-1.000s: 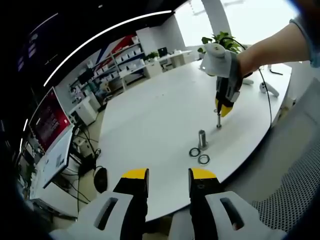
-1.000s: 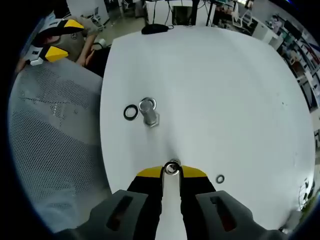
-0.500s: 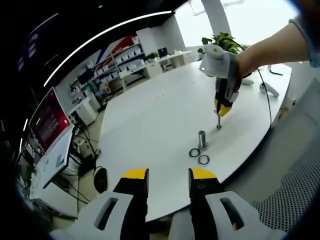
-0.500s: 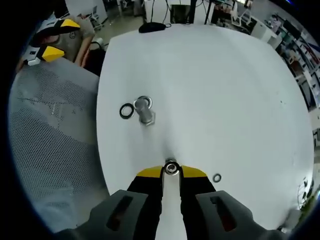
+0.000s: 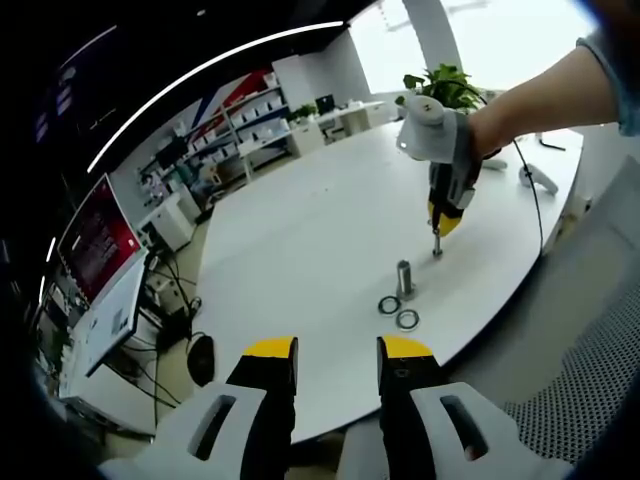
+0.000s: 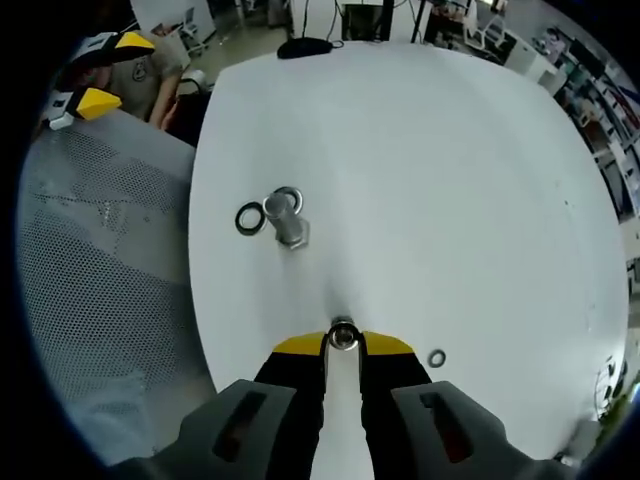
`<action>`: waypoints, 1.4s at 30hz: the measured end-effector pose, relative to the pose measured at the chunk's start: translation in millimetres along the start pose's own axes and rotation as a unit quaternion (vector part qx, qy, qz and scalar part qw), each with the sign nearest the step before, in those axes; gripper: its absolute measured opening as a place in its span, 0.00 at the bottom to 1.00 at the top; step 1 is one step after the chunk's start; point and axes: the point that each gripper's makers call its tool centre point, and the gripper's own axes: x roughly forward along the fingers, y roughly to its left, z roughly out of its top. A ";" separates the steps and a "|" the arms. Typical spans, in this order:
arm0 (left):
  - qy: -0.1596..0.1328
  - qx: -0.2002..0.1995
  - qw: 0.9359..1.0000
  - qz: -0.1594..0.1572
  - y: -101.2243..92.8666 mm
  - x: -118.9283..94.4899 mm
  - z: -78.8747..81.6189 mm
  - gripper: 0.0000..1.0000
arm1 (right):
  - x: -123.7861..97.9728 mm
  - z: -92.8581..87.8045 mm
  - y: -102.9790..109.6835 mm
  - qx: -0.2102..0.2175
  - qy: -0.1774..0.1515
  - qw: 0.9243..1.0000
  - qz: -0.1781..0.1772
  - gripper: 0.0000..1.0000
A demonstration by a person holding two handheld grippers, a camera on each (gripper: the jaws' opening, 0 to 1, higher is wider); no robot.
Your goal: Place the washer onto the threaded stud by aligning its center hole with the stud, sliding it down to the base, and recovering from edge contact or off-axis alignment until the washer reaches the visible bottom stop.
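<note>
1. Two claws: right claw (image 6: 343, 345) pinching washer (image 6: 343, 335), hovering over thin stud (image 5: 437, 245) for hole alignment.
2. Left claw (image 5: 337, 350) gaping empty, idling off tabletop (image 5: 300, 240) edge.
3. Spare washers (image 5: 398, 312) lying beside metal post (image 5: 404, 278).

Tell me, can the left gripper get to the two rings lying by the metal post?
Probably yes. The left gripper is open, and bare table lies between it and the rings.
</note>
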 end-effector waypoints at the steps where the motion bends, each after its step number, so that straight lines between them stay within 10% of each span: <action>1: 0.000 0.000 1.000 0.000 0.0 0.0 -0.1 0.29 | 0.5 0.0 0.3 -0.001 0.000 1.000 0.000 0.13; 42: 0.003 -0.005 1.000 0.002 1.6 0.6 -0.9 0.29 | 32.8 -11.7 5.8 -0.011 0.041 0.999 0.018 0.13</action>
